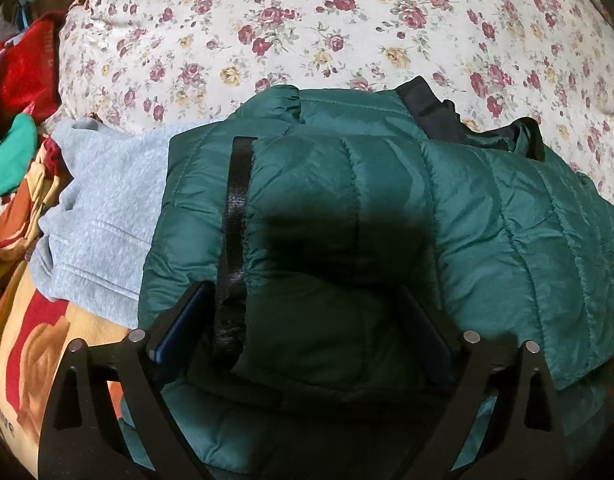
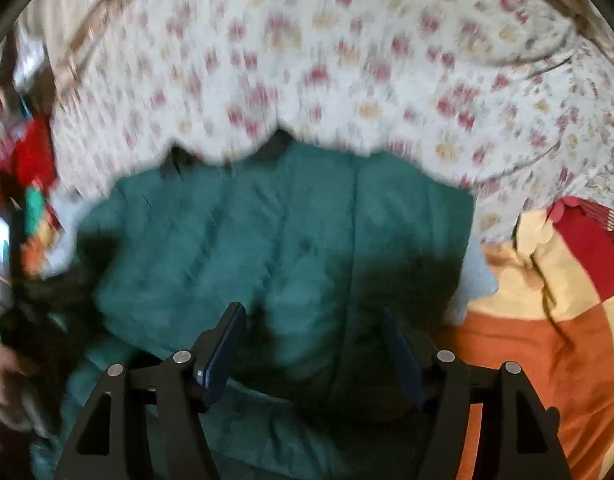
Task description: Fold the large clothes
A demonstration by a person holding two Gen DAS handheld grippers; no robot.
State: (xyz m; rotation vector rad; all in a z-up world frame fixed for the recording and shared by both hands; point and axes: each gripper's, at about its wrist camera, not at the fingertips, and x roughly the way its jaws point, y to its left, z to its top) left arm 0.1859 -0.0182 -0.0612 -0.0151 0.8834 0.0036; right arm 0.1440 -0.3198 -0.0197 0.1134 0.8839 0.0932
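Lying folded, green jacket [image 1: 387,208] overlaps grey sweatshirt [image 1: 103,208].

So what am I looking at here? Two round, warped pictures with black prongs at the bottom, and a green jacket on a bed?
There is no robot: a person holds a hand tool with two jaws in each hand, and a wide-angle camera on each tool looks along them. One picture is from the left gripper, the other, blurred, from the right gripper. The black prongs are those jaws. Both stand open over a green puffer jacket, already folded up, pinching nothing. It lies partly on a grey sweatshirt, on a flowered bedsheet. A red, orange and yellow blanket lies in front, with more bright clothes at the left edge.
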